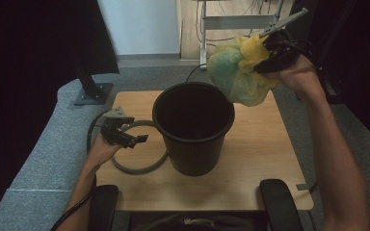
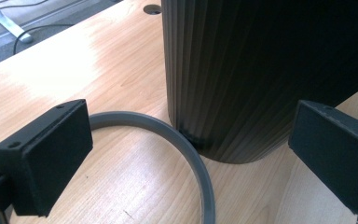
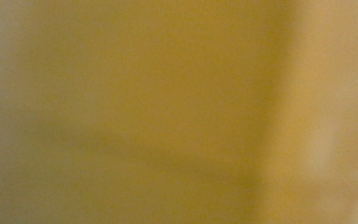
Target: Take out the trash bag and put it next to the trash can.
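So the wooden table (image 1: 265,159) is the biggest thing here, and the black ribbed bin (image 1: 193,127) stands in the middle of it, mouth up. Just to the right of the left gripper, it looms close in the left gripper view.

Next down in size is the yellow-green plastic bag (image 1: 238,72), bunched up and held in the air off the bin's far right rim, hanging right off the front of the right gripper (image 1: 270,55). That gripper has its jaws pinched on the bag's yellow part, closed most of the way with the crumpled plastic between them. Its own camera is just a yellow blur, the bag (image 3: 168,112) is that close.

Then the grey ring (image 1: 139,149) lies flat on the table, touching the bin's base. The left gripper (image 1: 127,136) hovers low right over it, jaws wide apart, holding nothing, with the ring's arc (image 2: 186,144) running between them.
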